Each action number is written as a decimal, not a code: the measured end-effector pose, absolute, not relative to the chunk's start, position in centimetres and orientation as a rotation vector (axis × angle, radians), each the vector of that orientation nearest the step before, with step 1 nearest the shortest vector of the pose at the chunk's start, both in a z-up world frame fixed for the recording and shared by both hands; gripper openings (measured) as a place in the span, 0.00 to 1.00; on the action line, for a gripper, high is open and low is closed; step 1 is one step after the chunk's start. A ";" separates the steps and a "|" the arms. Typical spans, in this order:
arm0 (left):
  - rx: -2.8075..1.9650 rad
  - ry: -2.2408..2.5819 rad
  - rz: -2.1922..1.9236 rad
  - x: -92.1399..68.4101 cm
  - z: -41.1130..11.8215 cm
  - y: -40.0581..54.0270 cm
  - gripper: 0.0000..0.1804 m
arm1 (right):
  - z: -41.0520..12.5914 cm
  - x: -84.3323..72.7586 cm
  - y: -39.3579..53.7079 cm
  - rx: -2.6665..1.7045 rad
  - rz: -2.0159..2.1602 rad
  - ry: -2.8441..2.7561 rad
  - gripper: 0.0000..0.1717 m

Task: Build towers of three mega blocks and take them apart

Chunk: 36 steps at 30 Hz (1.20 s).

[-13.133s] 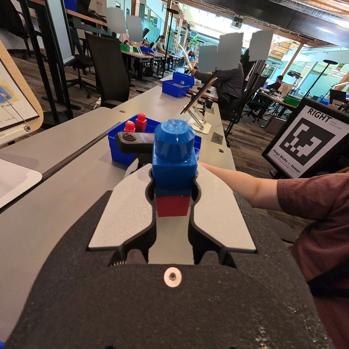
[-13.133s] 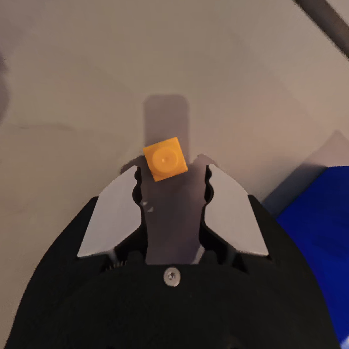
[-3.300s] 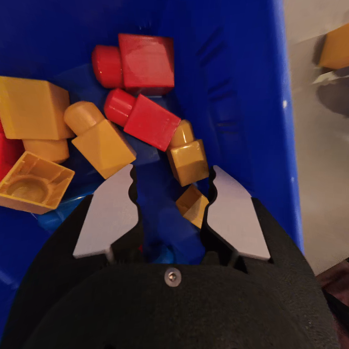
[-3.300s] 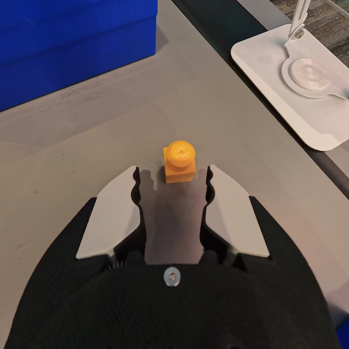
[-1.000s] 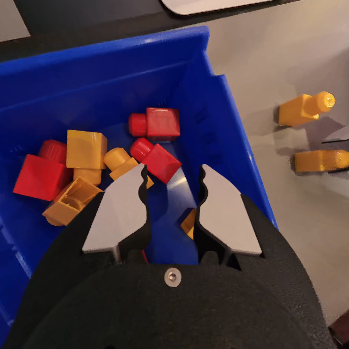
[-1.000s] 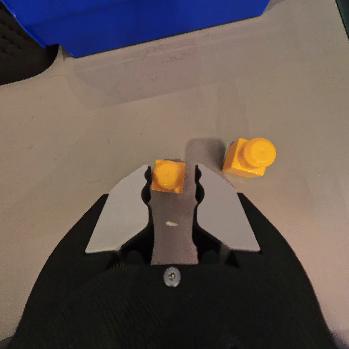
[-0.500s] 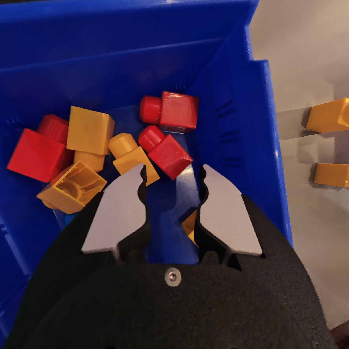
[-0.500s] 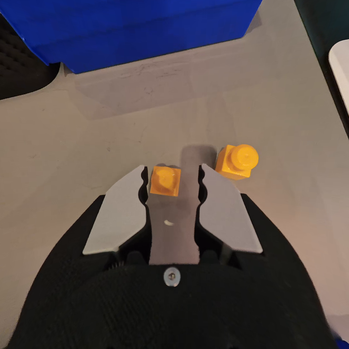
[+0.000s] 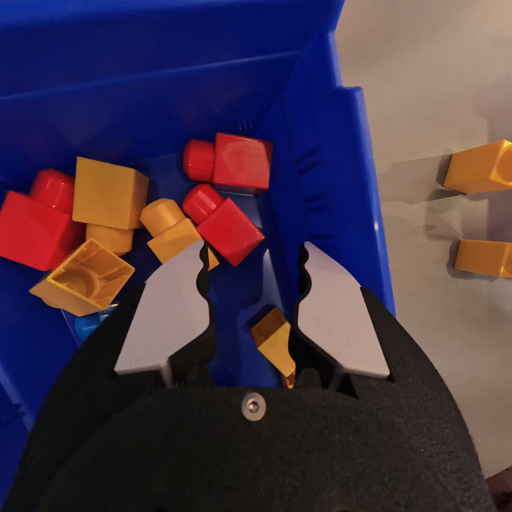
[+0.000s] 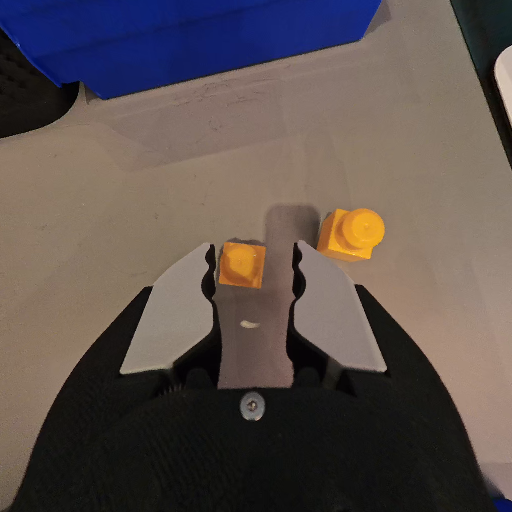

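Right wrist view: the small orange plastic block (image 10: 240, 267) stands stud-up on the grey table (image 10: 138, 207), long axis vertical, between your right gripper (image 10: 253, 259) fingers, which are parted and not pressing it. Judged light, rigid, slick; grip its flat sides. Your left gripper (image 9: 252, 259) hangs parted, empty, over the blue plastic bin (image 9: 318, 138).

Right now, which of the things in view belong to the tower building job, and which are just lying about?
Part of the job:
- two yellow blocks on the table
- red blocks and yellow blocks in the blue bin
- open left gripper, open right gripper

Just lying about:
- white plate at the table edge
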<state>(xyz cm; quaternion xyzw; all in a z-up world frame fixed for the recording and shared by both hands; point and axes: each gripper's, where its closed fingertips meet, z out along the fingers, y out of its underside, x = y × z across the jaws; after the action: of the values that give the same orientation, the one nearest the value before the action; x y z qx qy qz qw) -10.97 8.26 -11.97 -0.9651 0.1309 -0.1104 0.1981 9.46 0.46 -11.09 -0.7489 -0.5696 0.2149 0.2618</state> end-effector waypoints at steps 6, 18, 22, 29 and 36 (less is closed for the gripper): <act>-2.700 0.362 -0.305 -10.9 -11.7 8.2 0.33 | -11.2 9.3 0.3 -2.028 0.577 -1.555 0.32; -2.738 0.353 -0.325 -10.7 -12.1 7.7 0.30 | -11.8 9.4 0.3 -2.047 0.556 -1.566 0.33; -2.749 0.355 -0.307 -10.8 -12.2 7.5 0.31 | -11.9 9.4 0.3 -2.049 0.558 -1.566 0.33; -2.816 0.386 -0.263 -11.2 -13.2 6.8 0.33 | -11.9 9.4 0.3 -2.049 0.558 -1.568 0.33; -2.818 0.360 -0.225 -11.6 -13.9 7.5 0.32 | -11.9 9.3 0.2 -2.047 0.561 -1.572 0.33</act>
<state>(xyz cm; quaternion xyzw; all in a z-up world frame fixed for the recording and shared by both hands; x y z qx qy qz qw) -11.60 7.46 -13.89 -0.9784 0.1250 -0.0780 0.1452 9.28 0.22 -11.91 -0.7509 -0.5767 0.2056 0.2473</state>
